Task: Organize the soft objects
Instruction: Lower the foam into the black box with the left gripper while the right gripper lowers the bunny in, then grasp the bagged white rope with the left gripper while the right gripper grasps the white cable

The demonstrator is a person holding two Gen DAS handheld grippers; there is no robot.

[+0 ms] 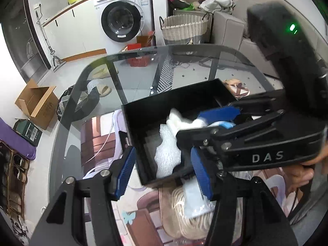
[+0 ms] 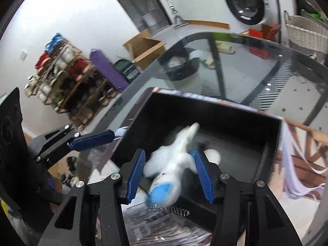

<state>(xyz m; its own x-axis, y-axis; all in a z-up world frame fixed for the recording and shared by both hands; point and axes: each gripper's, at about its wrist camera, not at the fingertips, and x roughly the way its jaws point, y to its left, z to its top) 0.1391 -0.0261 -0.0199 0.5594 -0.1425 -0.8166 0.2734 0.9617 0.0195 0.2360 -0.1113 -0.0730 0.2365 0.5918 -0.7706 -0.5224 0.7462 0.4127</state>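
Observation:
A black open box [image 1: 143, 121] stands on the glass table; it also shows in the right wrist view [image 2: 242, 127]. White bubble wrap [image 1: 167, 155] lies inside it. My right gripper [image 2: 170, 174] is open over the box's near wall, and a white soft toy with a blue patch [image 2: 170, 176], blurred, sits between its jaws above the box. In the left wrist view the right gripper [image 1: 215, 123] reaches in from the right with the white toy [image 1: 182, 122] at its tips. My left gripper [image 1: 164, 172] is open and empty, its jaws astride the box's near corner.
A coil of cream rope [image 1: 184, 221] and a clear plastic bag [image 1: 196, 203] lie on the printed mat below the left gripper. A wicker basket [image 1: 184, 28], washing machine [image 1: 123, 18] and cardboard box [image 1: 37, 102] stand on the floor beyond the table.

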